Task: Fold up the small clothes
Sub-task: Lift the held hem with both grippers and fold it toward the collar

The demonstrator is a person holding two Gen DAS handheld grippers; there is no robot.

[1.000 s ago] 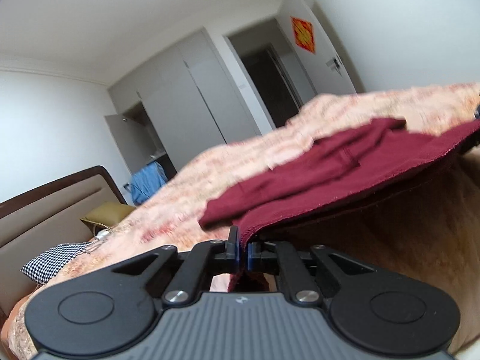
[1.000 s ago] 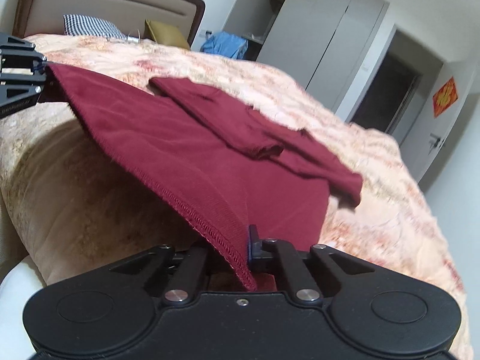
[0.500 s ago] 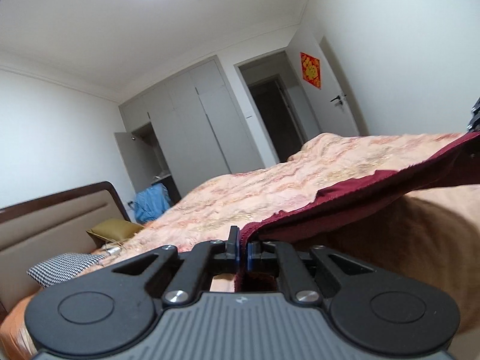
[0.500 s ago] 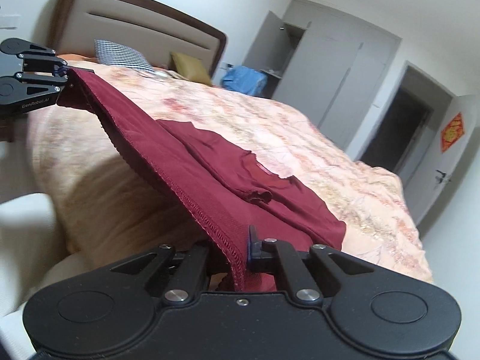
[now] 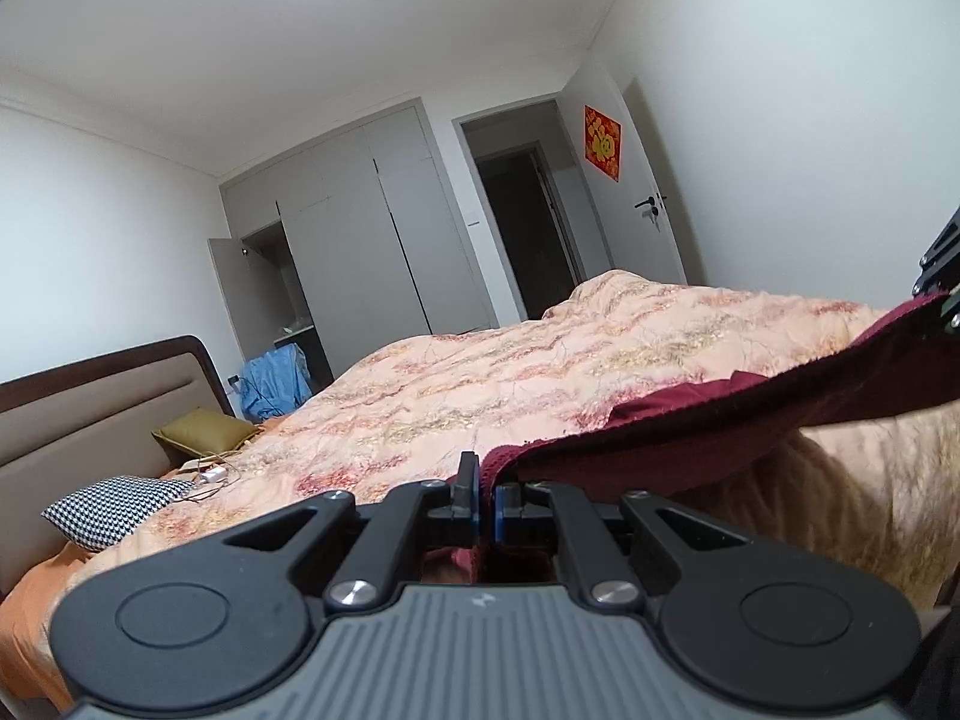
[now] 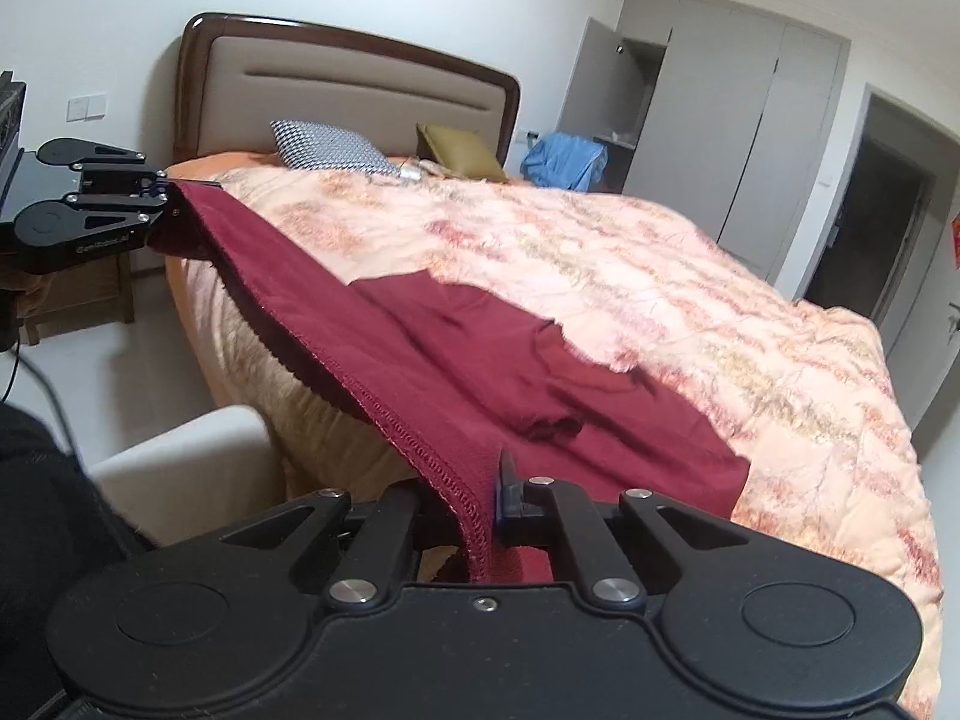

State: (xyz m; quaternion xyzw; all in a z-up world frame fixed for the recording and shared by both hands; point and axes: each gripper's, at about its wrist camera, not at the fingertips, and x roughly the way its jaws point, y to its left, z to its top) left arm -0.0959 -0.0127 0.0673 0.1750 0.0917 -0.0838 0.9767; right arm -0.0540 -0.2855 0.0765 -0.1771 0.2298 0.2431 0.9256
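Two grippers pinch one maroon garment [image 6: 456,360] above the bed [image 6: 690,276]: my left gripper [image 5: 483,489] has its fingers pressed together on one hem corner, my right gripper [image 6: 483,501] on the other. Its stitched hem stretches taut between them, while the far part lies on the floral quilt.

Deep maroon garment [image 6: 480,360] off my black tongs, over a peach quilt [image 6: 630,252] flecked red and gold. Black-and-white houndstooth pillow [image 6: 327,144], olive cushion [image 6: 459,150], blue cloth [image 6: 564,159], grey wardrobe [image 5: 360,228], red-and-gold door decoration [image 5: 602,143].
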